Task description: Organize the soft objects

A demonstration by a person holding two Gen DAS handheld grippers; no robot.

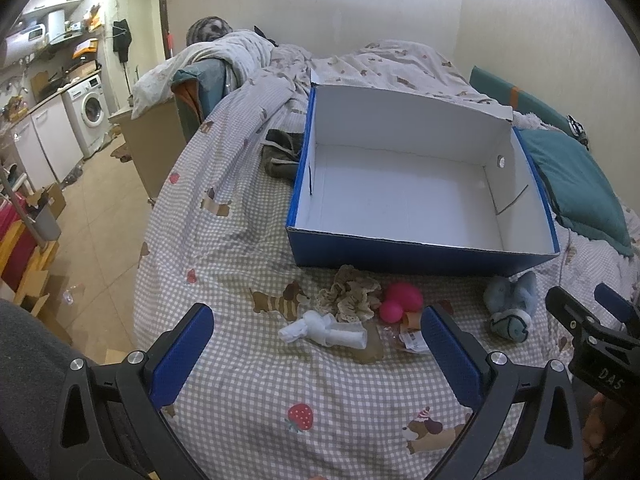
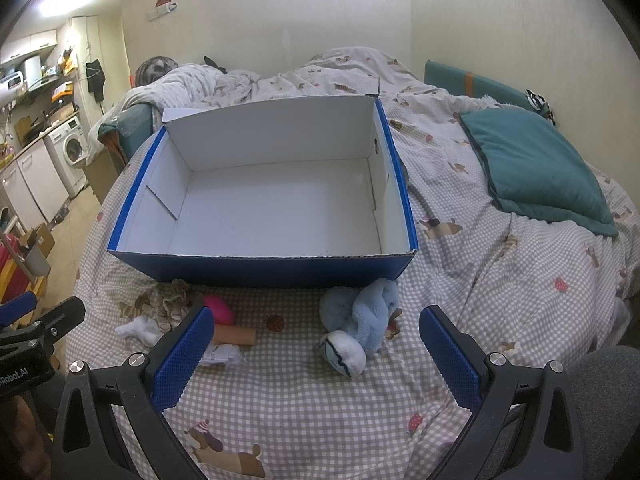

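On the checked bedspread (image 2: pixel 320 420) the empty blue box (image 2: pixel 264 268) is sitting behind the blue plush toy (image 2: pixel 360 320) and white sock (image 1: pixel 324 330), seemingly their bin, while the left gripper (image 1: pixel 316 356) and right gripper (image 2: pixel 316 356) are hovering wide open, holding nothing.

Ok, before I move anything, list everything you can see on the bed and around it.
box: one, blue outside, white inside, open and empty, on the bed
plush toy: one, light blue, before the box's right corner
frilly cloth: one, beige, before the box
pink toy: one, beside the frilly cloth
rolled cloth: one, white, nearest the left gripper
cardboard tube: one, brown, by the pink toy
crumpled label: one, white
cushion: one, teal, right of the box
dark cloth: one, left of the box
washing machine: one, white, far left
left gripper: fingers open
right gripper: fingers open
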